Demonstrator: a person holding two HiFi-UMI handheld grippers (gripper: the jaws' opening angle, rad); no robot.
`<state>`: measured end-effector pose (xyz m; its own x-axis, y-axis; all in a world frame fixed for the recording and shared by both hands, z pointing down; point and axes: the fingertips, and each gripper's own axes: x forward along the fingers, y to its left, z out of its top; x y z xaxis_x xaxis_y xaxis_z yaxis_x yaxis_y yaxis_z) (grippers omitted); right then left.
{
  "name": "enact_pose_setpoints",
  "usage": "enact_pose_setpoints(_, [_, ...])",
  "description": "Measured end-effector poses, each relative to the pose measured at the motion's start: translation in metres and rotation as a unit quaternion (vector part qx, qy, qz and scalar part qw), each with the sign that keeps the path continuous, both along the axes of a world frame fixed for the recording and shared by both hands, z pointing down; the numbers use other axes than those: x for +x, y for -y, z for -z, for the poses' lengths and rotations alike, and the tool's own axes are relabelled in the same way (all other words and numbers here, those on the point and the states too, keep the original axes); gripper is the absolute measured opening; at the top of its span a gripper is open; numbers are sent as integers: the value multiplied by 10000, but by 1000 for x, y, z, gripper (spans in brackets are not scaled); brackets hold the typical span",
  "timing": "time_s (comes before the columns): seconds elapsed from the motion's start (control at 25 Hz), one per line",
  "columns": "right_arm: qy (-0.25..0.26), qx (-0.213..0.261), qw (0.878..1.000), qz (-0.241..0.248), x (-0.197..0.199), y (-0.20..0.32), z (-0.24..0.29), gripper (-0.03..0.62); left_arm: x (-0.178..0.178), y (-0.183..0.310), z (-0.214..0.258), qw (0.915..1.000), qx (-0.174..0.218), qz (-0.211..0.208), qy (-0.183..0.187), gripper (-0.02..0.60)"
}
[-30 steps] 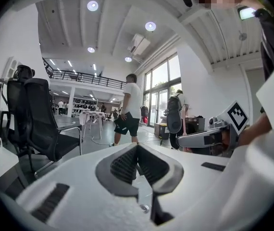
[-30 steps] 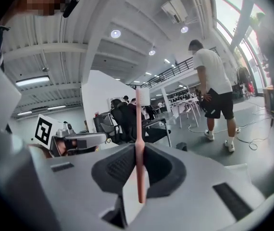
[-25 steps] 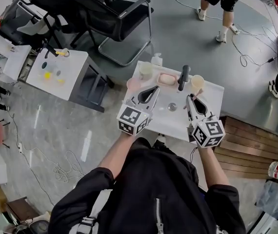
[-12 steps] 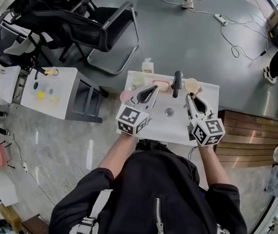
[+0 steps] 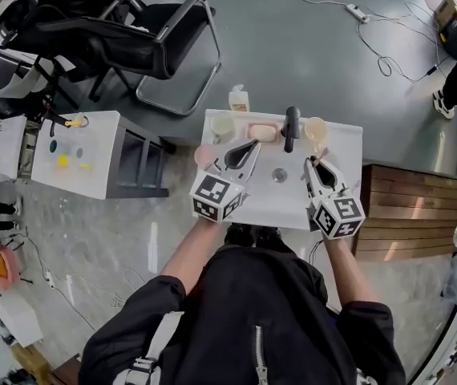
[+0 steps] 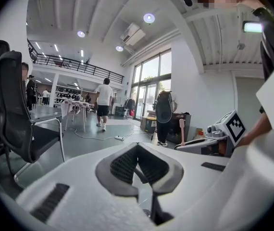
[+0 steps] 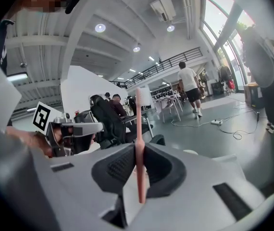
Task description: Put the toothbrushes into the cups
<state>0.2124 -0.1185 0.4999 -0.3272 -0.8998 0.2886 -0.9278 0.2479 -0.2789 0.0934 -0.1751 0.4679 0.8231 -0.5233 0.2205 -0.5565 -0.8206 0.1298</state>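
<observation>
A person in a black jacket (image 5: 252,327) leans over a white washstand surface (image 5: 342,152), a two-jaw tool in each hand. The right tongs (image 5: 312,164) pinch a slim pink plastic toothbrush (image 7: 139,148) low on its handle. Its long axis stands upright, with the pale bristle head at the top. A round cream cup (image 5: 316,128) stands at the back of the surface beside a black tap (image 5: 292,127), straight ahead of those tongs and just beyond their tips, so the right hand is plainly the nearer. The left tongs (image 5: 252,146) are pressed together with nothing between them; a pale green cup (image 5: 221,125) stands ahead of them and a pink cup (image 5: 205,156) to their left. The brush looks set to travel forward and down, handle first, into the cream cup.
</observation>
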Motion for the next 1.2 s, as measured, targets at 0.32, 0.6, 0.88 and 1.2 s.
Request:
enact_pose_setpoints(0.32, [8,-260,9997,-5,2,-2,-33,49,-1,-4,-21,9997,-199,-37,116,2])
enact_pose_setpoints(0.6, [-125,-173,9997,-86,25,32,-25,49,-8,3,-24,9995,-271,106,104,2])
enact_pose_setpoints(0.88, [-136,-97,9996,-239,52,80,-21,49,-25,14,-30,9987,-315,350,183,2])
enact_pose_setpoints(1.2, [-296,-161,9990,-289,71,128,-36,49,-44,25,-38,9970,-398,621,242,2])
